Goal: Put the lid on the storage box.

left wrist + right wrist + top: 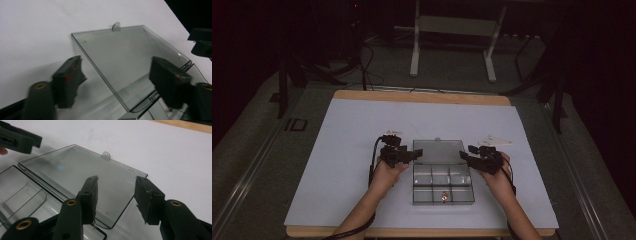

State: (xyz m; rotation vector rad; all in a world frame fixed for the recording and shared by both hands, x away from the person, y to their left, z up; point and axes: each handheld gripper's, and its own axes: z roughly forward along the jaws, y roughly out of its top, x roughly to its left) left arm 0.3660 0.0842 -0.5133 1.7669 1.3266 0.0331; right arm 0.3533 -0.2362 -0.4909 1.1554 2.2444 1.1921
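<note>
The clear plastic lid [125, 62] lies open on the white table [37, 32], its small tab [116, 26] at the far edge. The left gripper [120, 82] straddles the lid's near corner, jaws apart, not touching. The right gripper [201, 43] sits beside the lid's right edge.

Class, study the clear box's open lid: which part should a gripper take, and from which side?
Probably a side edge of the lid, each gripper coming from its own side. The lid is a thin flat panel swung back behind the compartments, so jaws can straddle its edges; its tab looks small.
</note>
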